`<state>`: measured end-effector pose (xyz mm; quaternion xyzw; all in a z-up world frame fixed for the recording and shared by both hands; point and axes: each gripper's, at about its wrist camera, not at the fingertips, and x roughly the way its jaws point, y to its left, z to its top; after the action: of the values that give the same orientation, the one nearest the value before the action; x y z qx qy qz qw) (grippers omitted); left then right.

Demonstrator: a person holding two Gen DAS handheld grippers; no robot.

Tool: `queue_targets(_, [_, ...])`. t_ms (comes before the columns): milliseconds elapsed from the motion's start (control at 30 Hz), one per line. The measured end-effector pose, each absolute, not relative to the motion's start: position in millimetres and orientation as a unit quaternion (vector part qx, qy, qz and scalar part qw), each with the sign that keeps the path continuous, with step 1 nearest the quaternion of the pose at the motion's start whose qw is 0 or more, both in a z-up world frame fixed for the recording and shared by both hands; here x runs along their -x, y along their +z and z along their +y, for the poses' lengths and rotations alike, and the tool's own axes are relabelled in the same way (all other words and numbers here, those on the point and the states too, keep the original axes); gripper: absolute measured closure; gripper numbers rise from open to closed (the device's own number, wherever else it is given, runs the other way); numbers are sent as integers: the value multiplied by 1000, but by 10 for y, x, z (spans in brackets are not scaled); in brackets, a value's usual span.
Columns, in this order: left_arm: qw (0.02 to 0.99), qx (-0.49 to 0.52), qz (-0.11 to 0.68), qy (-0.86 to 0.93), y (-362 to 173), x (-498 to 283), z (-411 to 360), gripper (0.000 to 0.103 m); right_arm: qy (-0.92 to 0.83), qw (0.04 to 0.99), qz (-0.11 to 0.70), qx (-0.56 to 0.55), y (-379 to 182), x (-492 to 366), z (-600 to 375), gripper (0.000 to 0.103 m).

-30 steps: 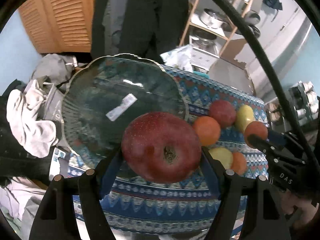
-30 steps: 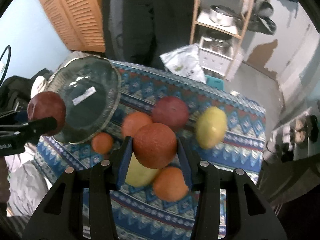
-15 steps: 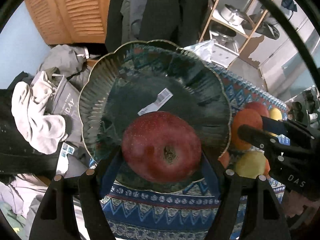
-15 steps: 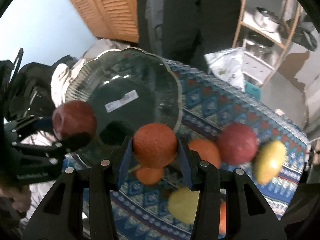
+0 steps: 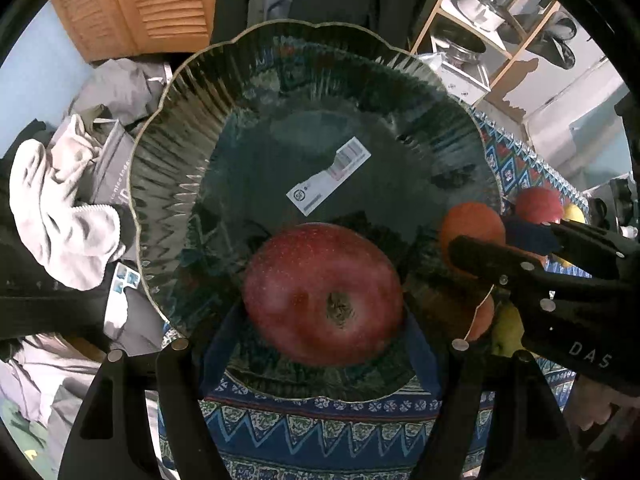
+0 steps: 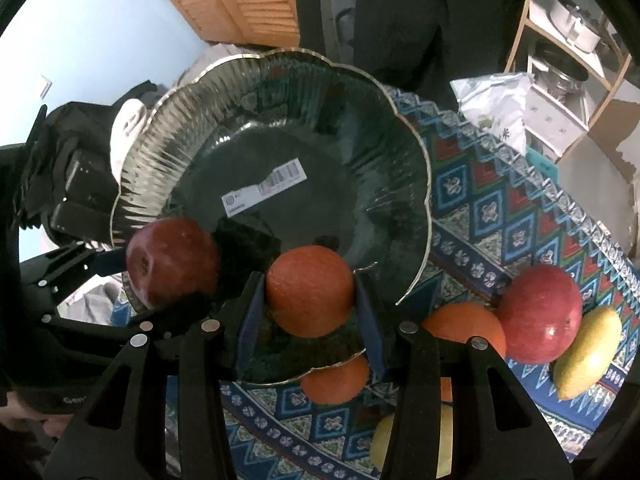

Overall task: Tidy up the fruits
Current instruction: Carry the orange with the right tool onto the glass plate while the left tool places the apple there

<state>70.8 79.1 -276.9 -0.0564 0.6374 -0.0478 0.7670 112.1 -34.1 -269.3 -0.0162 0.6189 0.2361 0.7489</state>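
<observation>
Now apple (image 5: 323,294) sits between left claw (image 5: 320,344) pads (gripped).

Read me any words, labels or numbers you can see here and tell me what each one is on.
"DAS" on the right gripper body.
"Gen", cut off, on the left gripper body.
Barcode sticker in the glass bowl: print too small to read.
Grey bag beside the bowl: lettering blurred, unreadable.

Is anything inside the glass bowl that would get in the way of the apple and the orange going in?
Nothing visible does. The glass bowl holds only a flat barcode sticker. The apple and the orange hang over it, each clamped in its own gripper.
</observation>
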Motion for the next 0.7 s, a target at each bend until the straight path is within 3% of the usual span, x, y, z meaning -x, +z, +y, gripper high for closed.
queue_targets(700, [774,55,628,-53,-2551,-704,768,22,199,768,609,0,-2504,-1120,-507,50])
